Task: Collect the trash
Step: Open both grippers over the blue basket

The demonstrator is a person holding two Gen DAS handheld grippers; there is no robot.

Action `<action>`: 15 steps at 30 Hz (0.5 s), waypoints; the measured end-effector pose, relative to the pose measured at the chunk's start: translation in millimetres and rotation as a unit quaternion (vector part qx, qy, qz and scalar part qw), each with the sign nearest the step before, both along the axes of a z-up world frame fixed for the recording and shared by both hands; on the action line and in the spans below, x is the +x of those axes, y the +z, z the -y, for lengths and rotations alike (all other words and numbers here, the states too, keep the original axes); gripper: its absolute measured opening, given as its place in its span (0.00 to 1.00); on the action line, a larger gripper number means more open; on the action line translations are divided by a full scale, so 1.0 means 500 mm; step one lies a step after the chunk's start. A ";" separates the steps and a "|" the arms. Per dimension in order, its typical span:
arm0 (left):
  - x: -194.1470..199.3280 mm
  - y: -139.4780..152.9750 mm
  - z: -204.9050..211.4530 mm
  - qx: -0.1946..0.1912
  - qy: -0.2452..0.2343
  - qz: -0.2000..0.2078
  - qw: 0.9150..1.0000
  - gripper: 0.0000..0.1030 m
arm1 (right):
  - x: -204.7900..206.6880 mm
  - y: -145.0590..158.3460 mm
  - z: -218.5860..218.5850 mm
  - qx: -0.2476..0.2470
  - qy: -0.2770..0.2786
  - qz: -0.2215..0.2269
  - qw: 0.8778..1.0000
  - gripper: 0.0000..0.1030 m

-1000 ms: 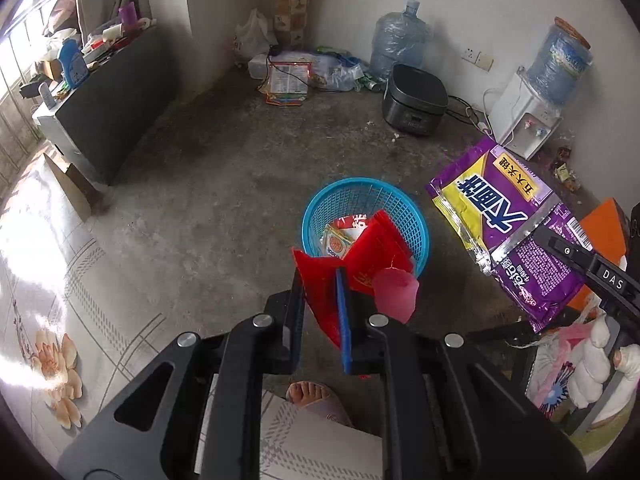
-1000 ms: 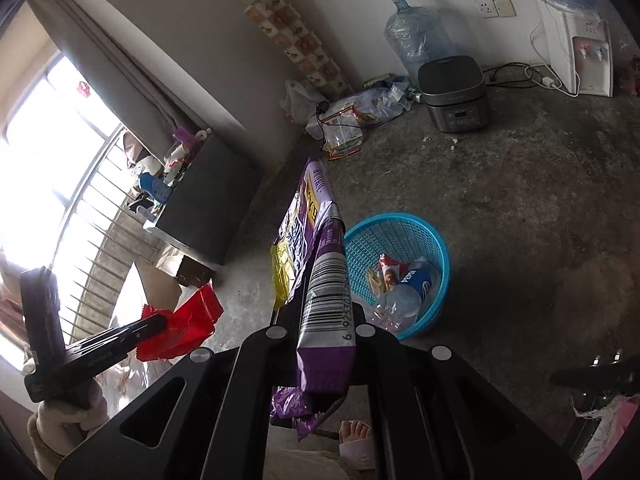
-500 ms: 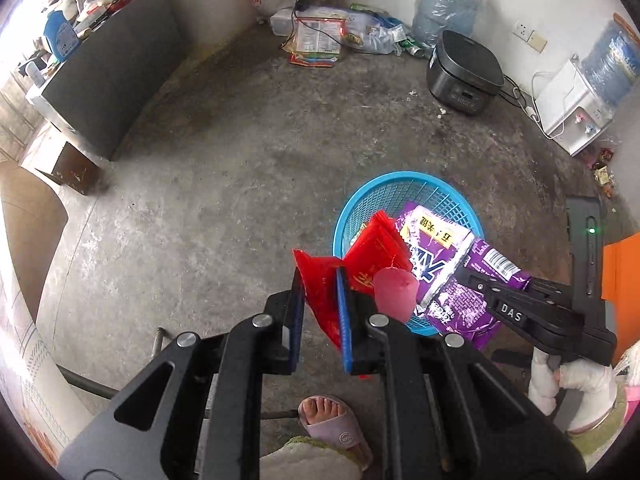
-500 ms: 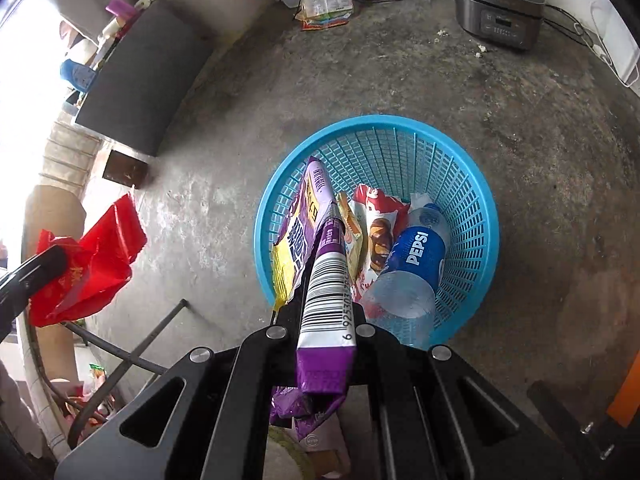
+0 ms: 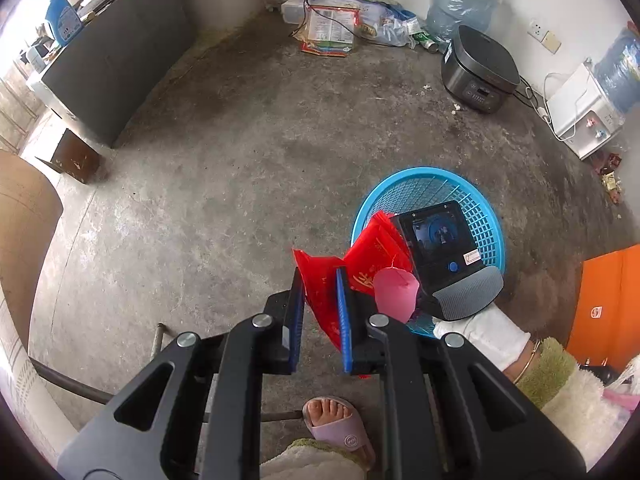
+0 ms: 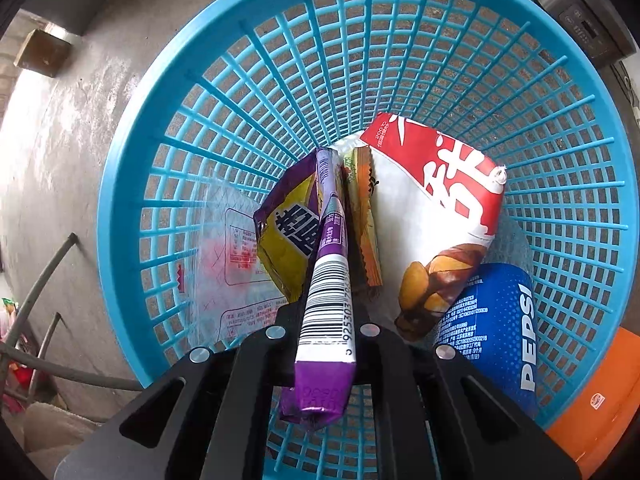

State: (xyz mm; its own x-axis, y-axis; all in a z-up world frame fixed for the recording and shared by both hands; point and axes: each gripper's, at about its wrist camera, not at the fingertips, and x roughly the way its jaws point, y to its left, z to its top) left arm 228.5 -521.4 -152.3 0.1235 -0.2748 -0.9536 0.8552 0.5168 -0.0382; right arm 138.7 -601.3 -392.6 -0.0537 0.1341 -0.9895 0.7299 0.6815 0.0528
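My left gripper [image 5: 319, 278] is shut on a crumpled red wrapper [image 5: 372, 256], with a pink piece [image 5: 396, 292] beside it. It hovers just left of the blue mesh basket [image 5: 490, 216]. My right gripper [image 6: 328, 310] points straight down inside the basket [image 6: 120, 168]. Its jaws are opening, and the purple snack bag [image 6: 326, 280] still stands pinched between them. The right gripper's screen back [image 5: 440, 248] shows over the basket. Below lie a red-and-white chip bag [image 6: 440, 200], a Pepsi bottle [image 6: 492, 320], an orange sachet [image 6: 364, 220] and a clear wrapper [image 6: 228, 248].
A rice cooker [image 5: 480, 68], a water jug [image 5: 460, 0] and a dispenser [image 5: 580, 120] line the far wall beside a litter pile [image 5: 332, 28]. A dark cabinet [image 5: 112, 60] stands left, an orange box [image 5: 608, 296] right. The person's slippered foot [image 5: 336, 420] and metal bars [image 5: 80, 384] lie below.
My right gripper swung over and dropped into the basket with the purple bag. My left gripper sank lower beside the basket, still gripping the red wrapper.
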 end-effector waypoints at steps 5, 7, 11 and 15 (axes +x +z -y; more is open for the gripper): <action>-0.009 0.006 0.004 -0.003 -0.007 0.002 1.000 0.13 | -0.041 0.089 0.018 -0.005 -0.031 0.088 0.996 0.51; -0.013 0.003 0.007 -0.003 -0.008 0.001 1.000 0.13 | -0.072 0.137 0.023 -0.015 -0.049 0.135 0.990 0.55; -0.025 0.002 0.014 -0.001 -0.011 0.001 1.000 0.13 | -0.166 0.213 0.033 -0.021 -0.111 0.221 0.969 0.59; -0.051 0.003 0.036 -0.002 -0.024 0.000 1.000 0.13 | -0.302 0.286 0.029 -0.038 -0.218 0.315 0.923 0.59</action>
